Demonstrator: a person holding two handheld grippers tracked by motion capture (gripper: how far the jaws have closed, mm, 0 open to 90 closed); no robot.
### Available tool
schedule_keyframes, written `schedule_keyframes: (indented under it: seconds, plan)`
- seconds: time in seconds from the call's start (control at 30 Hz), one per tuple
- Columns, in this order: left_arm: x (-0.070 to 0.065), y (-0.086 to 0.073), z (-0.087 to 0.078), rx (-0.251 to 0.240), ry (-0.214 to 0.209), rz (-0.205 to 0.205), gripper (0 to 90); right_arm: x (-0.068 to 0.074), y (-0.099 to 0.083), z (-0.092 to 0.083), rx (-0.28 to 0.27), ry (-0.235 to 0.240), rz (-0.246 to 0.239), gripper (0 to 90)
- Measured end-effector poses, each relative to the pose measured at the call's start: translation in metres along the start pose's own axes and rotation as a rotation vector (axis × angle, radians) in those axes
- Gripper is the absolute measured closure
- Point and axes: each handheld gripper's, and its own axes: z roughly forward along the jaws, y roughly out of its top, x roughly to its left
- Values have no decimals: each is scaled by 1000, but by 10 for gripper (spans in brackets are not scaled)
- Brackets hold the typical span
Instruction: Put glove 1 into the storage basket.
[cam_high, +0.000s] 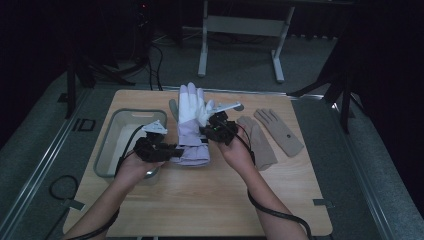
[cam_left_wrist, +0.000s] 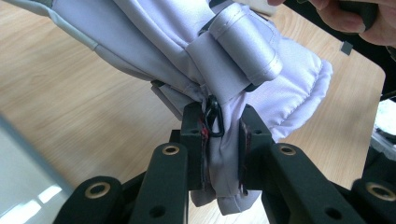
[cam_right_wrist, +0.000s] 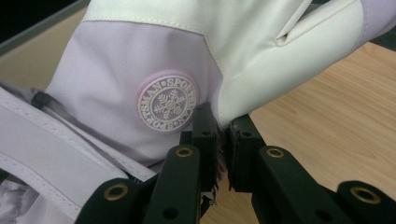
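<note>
With both sets of fingers clamped on the ski glove (cam_high: 191, 125), the left gripper (cam_high: 167, 150) at its cuff and the right gripper (cam_high: 209, 131) beside its thumb, lifted over the counter's (cam_high: 200, 200) middle, the hands should travel level toward the grey bin (cam_high: 107, 150) at the left edge, avoiding the tan gloves (cam_high: 270, 135).

Left gripper (cam_high: 172, 150) and right gripper (cam_high: 204, 131) (jaws clamped) face inward

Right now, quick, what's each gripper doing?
Left gripper: closed on the ski glove's cuff.
Right gripper: closed on the same glove's edge.
</note>
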Motion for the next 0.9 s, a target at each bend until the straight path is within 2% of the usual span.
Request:
schedule_keyframes:
  seconds: [0.5, 0.53, 0.57, 0.73, 0.77, 0.9]
  plan:
    - [29, -18, -53, -7, 50, -34, 765, 43, 42, 30, -3, 43, -50, 834]
    - [29, -18, -53, -7, 50, -34, 765, 43, 42, 30, -3, 43, -50, 834]
    - [33, -22, -60, -8, 58, -41, 765, 50, 47, 36, 0, 54, -55, 835]
    - [41, -30, -74, -5, 72, -47, 765, 62, 55, 45, 1, 68, -68, 834]
    - [45, -35, -81, -5, 78, -50, 765, 70, 60, 51, -2, 77, -73, 834]
    - [52, -44, -94, -4, 96, -62, 764, 84, 67, 61, 3, 84, -90, 834]
